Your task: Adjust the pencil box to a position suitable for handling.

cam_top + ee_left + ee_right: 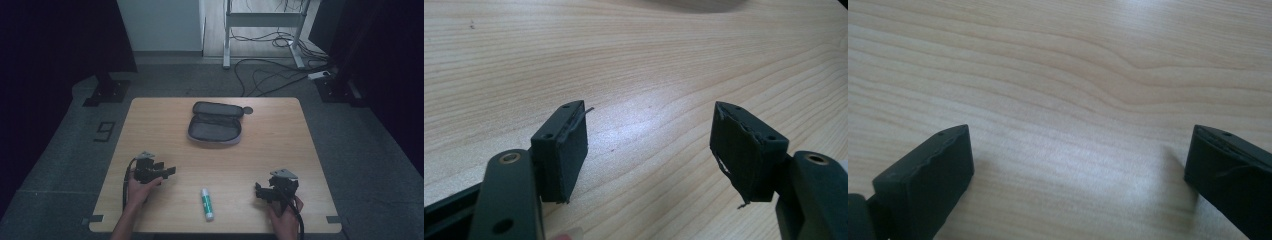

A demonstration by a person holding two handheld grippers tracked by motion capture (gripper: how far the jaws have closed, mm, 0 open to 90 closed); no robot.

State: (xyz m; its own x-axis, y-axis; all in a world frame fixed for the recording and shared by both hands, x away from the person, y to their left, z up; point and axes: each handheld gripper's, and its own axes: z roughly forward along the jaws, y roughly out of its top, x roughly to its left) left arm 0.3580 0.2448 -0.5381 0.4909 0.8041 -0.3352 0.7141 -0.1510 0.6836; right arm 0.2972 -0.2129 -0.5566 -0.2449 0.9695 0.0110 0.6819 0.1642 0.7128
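Left gripper: black two-jaw gripper [167, 171] sits at the lower left of the high view, held in the person's left hand [141, 189]. In the left gripper view [649, 145] its jaws stand spread apart with bare wood between them, holding nothing. Frayed strips hang off both pads.

Right gripper: matching black gripper [258, 192] sits at the lower right of the high view, gripped by the right hand [285, 216]. In the right gripper view [1078, 165] its jaws stand wide apart over empty wood.

Glue stick: white cylindrical glue stick with a green label [207, 204] lies on its side at the bottom centre of the high view, between the two grippers and apart from both.

Pencil case: grey fabric zip pencil case [216, 123] lies unzipped and folded open in the upper centre, well apart from the stick.

Table: light wooden rectangular table [280, 135] fills the middle of the high view, on a dim grey floor.

Likely task: none is stated; the open case hints the stick belongs inside it.

Risk: the round stick may roll away if one jaw nudges it first.

Risk: it lies near the bottom table edge, so a push could send it off.

Risk: worn, peeling pads may grip smooth plastic poorly and let it slip.
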